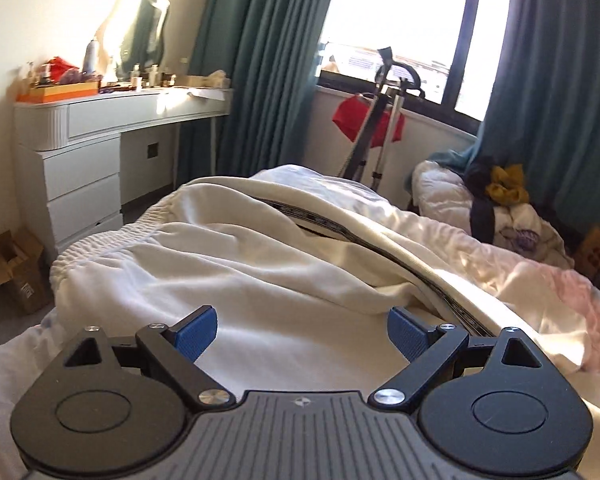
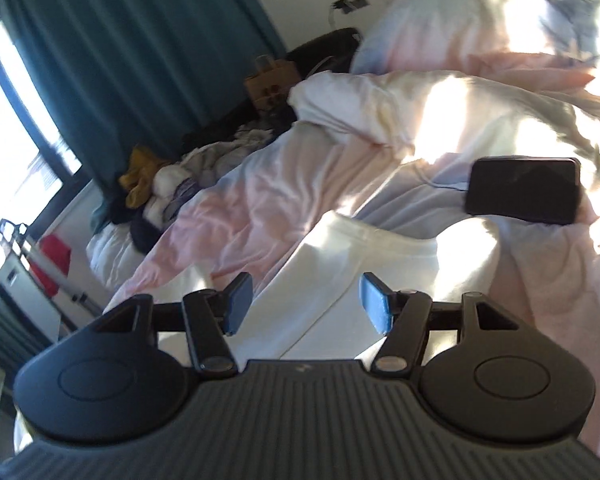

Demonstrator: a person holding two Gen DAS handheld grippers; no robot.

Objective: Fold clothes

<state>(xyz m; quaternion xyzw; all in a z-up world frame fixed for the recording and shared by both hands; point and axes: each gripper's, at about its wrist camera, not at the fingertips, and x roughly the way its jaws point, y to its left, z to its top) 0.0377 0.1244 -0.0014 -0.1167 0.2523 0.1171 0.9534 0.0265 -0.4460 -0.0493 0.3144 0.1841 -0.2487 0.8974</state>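
Cream-white trousers (image 1: 204, 264) with an elastic waistband and a dark patterned side stripe lie spread on the bed. My left gripper (image 1: 302, 330) is open and empty, just above the cloth near the waistband end. In the right wrist view the leg end of the trousers (image 2: 364, 256) lies on the pink bedding. My right gripper (image 2: 306, 300) is open and empty, hovering over that leg, blue pads (image 2: 238, 300) apart.
A black phone (image 2: 524, 190) lies on the duvet (image 2: 260, 200) beyond the trouser leg. A clothes pile (image 1: 504, 196) sits at the far bed edge. A white dresser (image 1: 84, 160), a walker with red cloth (image 1: 376, 124) and teal curtains (image 1: 256, 60) stand beyond.
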